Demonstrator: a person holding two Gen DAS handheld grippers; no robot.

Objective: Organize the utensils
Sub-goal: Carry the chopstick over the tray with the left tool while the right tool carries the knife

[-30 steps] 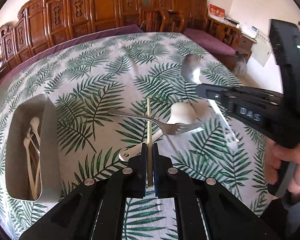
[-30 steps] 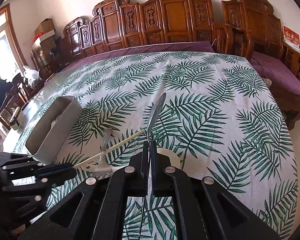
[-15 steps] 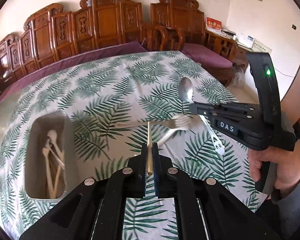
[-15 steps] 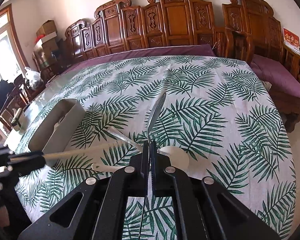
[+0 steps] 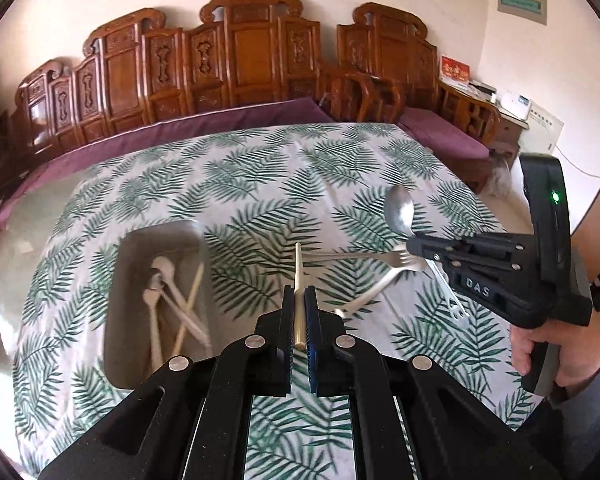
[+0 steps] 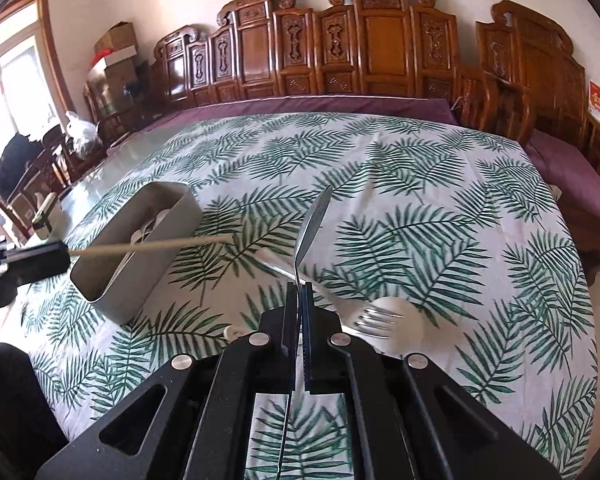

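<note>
My left gripper (image 5: pixel 299 300) is shut on a pale wooden chopstick (image 5: pixel 298 280), held above the table just right of the grey utensil box (image 5: pixel 120 280). The box holds several white spoons (image 5: pixel 164 272) and chopsticks. My right gripper (image 6: pixel 299 292) is shut on a metal spoon (image 6: pixel 312 220), seen edge-on here and with its bowl up in the left wrist view (image 5: pixel 399 210). The left gripper (image 6: pixel 40 258) and its chopstick (image 6: pixel 152 246) show over the box (image 6: pixel 140 264). A metal fork (image 5: pixel 384 258) and a white spoon (image 6: pixel 396 322) lie on the tablecloth.
The table has a palm-leaf cloth (image 6: pixel 440 184). Carved wooden chairs (image 6: pixel 380 40) with purple cushions line the far side and the right. Boxes and clutter (image 6: pixel 112 56) stand at far left by a window.
My left gripper has lifted and pulled back with the chopstick, shifting toward the box. My right gripper has risen with the metal spoon. The fork and white spoon stay on the cloth.
</note>
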